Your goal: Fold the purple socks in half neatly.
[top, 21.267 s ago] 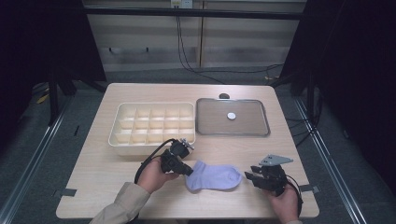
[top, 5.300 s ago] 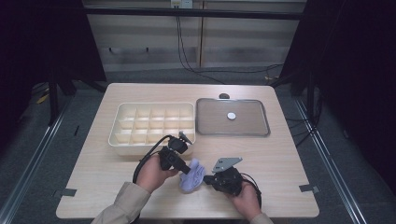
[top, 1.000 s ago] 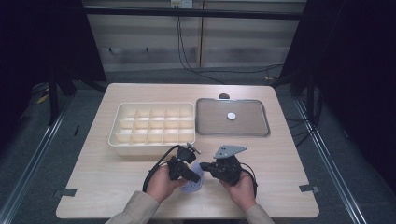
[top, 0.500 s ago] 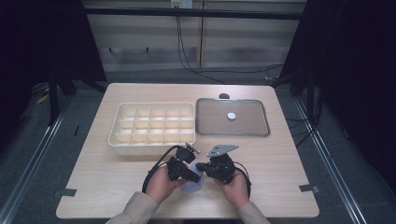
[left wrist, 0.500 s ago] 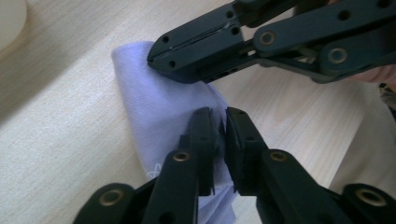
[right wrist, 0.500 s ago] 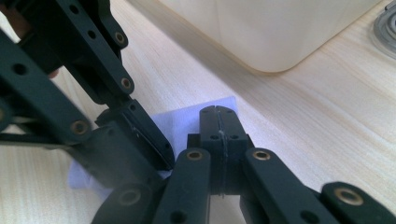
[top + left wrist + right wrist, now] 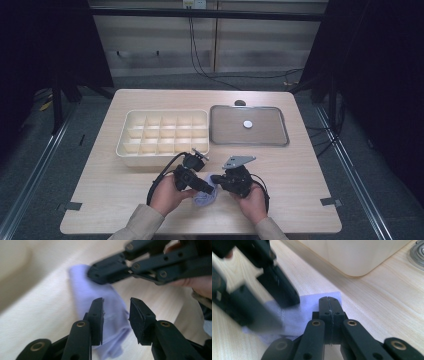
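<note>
Wooden table (image 7: 310, 165) carrying all items, seen from the high view. Beyond both grippers, toward the far side of the table, stands a cream compartment box (image 7: 165, 135) divided into a grid of cells; its rounded corner (image 7: 359, 257) lies just ahead of the right gripper's jaws in the right gripper view. To the right of the box, and farther from the grippers, lies a grey metal tray (image 7: 270, 137) with a small white disc (image 7: 247, 124) near its middle; a small dark round object (image 7: 240, 103) sits behind the tray at the table's far edge. The left gripper (image 7: 194, 181) and the right gripper (image 7: 225, 181) are held close together near the table's front edge, tips toward each other, each in one hand of the person, whose sleeves enter from below. Between and just beneath the two tips lies a folded lavender sock (image 7: 206, 194), flat on the table. In the left gripper view the left gripper (image 7: 116, 315) has its jaws spread with a clear gap, poised just above the sock (image 7: 100, 305) with nothing between the pads; the other tool reaches onto the sock's far end. In the right gripper view the right gripper (image 7: 329, 306) has its jaws pressed together, tip resting over the sock (image 7: 294, 315) near its folded edge; whether cloth is caught between them cannot be told.
</note>
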A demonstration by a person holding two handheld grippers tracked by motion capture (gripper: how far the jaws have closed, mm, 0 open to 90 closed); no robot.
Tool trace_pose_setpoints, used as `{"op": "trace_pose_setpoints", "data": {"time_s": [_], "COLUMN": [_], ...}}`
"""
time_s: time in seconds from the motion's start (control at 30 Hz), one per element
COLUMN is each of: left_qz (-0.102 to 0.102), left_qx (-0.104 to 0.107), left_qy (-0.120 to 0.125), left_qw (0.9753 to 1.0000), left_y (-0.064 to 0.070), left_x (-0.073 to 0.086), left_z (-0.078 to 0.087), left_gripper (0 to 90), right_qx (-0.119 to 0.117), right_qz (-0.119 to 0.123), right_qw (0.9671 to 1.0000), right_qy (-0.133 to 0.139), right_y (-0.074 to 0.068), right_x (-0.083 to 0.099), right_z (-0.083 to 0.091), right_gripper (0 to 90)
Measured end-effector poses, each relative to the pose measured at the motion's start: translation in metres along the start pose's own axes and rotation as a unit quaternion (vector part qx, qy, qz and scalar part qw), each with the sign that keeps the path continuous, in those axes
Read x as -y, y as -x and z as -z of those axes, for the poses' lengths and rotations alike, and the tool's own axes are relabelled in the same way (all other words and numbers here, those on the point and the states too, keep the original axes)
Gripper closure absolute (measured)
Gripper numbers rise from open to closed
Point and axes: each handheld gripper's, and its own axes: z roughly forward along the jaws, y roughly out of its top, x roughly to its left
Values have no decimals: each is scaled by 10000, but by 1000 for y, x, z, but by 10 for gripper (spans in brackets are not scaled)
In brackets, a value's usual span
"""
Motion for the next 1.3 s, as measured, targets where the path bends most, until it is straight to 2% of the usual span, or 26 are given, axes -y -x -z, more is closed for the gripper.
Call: {"op": "trace_pose_setpoints", "data": {"time_s": [0.13, 0.23, 0.3, 0.37, 0.4, 0.5, 0.63, 0.77, 0.9, 1.1, 1.2, 1.3], "left_qz": [-5, -1, 2, -42, -37, -11, -94, -279, -175, -332, -289, -231], "left_qx": [-267, -358, -391, -498, -490, -477, -446, -481, -450, -443, -441, -400], "left_qy": [124, 113, 19, -195, -237, -209, -160, -418, -403, -416, -508, -470], "left_qw": [9996, 9993, 9992, 9986, 9985, 9986, 9988, 9976, 9980, 9976, 9973, 9978], "left_y": [-1, -4, -4, -5, -5, -7, 1, 7, 3, 11, 9, 7], "left_x": [-3, -5, -5, -3, -1, 0, 3, 10, 15, 17, 22, 24], "left_z": [6, 1, -5, -16, -20, -18, -8, -10, -14, -7, -14, -14], "left_gripper": [674, 719, 736, 739, 740, 736, 767, 810, 836, 900, 900, 900], "right_qx": [12, 18, 27, 22, 11, 36, 36, 32, 76, 15, 11, 17], "right_qz": [-16, -9, -17, -22, -25, 3, -6, -13, 13, -8, -11, 10], "right_qw": [10000, 10000, 10000, 10000, 10000, 10000, 10000, 10000, 10000, 10000, 10000, 10000], "right_qy": [-2, -3, 0, -4, -14, -21, -14, -20, -35, -20, -13, -8], "right_y": [0, 0, -1, 0, 0, -2, -2, -2, -4, -4, -4, -5], "right_x": [1, 1, 1, 1, 1, 1, 1, 1, 1, 1, 1, 2], "right_z": [1, 1, 2, 2, 1, 1, 1, 1, 1, 1, 1, 1], "right_gripper": [900, 900, 900, 900, 900, 900, 900, 900, 900, 900, 900, 900]}}
